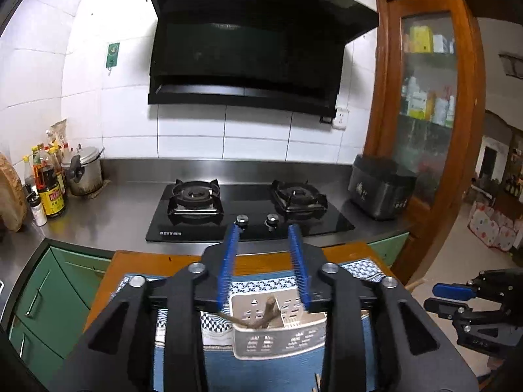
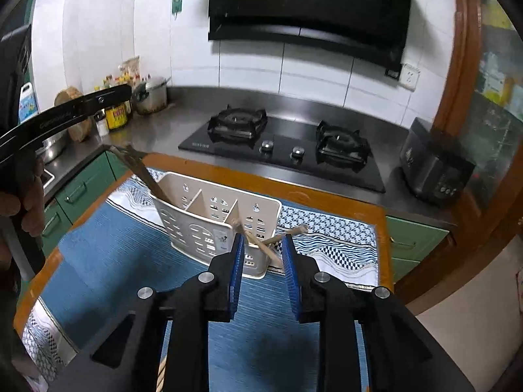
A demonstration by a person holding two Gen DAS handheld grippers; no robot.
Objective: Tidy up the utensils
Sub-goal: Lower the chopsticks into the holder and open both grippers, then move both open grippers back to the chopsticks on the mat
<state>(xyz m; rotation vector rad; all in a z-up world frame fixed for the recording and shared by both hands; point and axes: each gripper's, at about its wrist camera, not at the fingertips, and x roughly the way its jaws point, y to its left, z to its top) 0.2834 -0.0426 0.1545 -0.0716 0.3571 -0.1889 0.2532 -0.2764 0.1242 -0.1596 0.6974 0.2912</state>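
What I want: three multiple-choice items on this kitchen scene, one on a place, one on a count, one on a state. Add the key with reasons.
1. The utensil holder stands on:
A. the floor
B. a cabinet shelf
C. the blue mat

2. The stove has how many burners?
A. two
B. one
C. four

3. The right gripper is:
A. clamped on a pot
B. open
C. clamped on a bottle

Key:
1 C, the mat shows under and all around the holder.
2 A, one grate sits on each side of the two knobs.
3 B, its blue pads stand apart and press on nothing.
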